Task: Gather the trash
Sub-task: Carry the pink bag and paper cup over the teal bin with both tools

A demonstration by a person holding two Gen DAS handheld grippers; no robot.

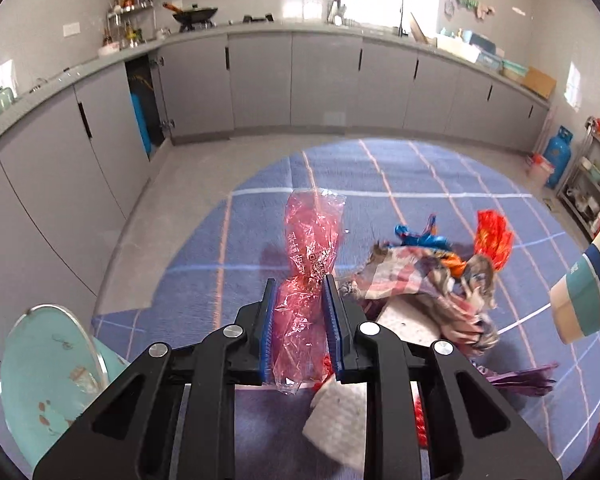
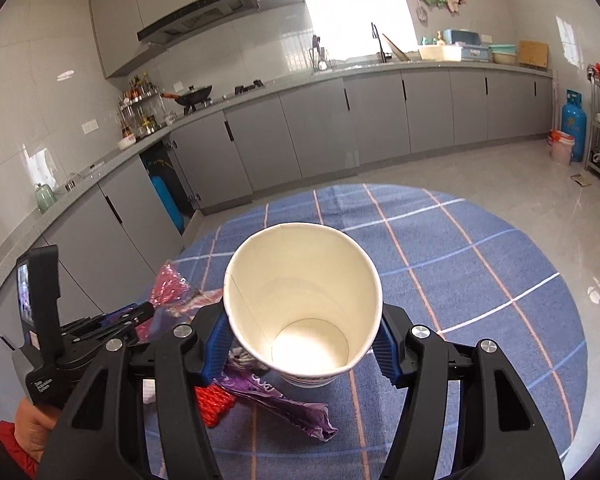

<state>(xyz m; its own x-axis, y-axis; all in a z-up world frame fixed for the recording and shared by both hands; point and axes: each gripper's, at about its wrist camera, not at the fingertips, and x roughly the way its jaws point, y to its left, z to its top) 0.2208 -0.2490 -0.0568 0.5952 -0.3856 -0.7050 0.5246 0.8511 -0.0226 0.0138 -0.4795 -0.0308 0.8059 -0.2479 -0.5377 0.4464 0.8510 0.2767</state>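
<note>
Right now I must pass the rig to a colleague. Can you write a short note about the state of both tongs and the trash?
Left tongs: shut on the pink plastic wrapper.
Right tongs: shut on the white paper cup, which is empty, with its mouth toward the camera.
Done: two pieces picked up.
Left on the blue checked cloth: purple wrapper, red net, white tissue, crumpled colourful wrappers.
The teal bin is at the left.

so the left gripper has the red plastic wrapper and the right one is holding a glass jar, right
Not quite. The left gripper is indeed shut on the red plastic wrapper, but the right gripper holds a white paper cup, open mouth toward the camera and empty, not a glass jar. The right wrist view shows it.
</note>
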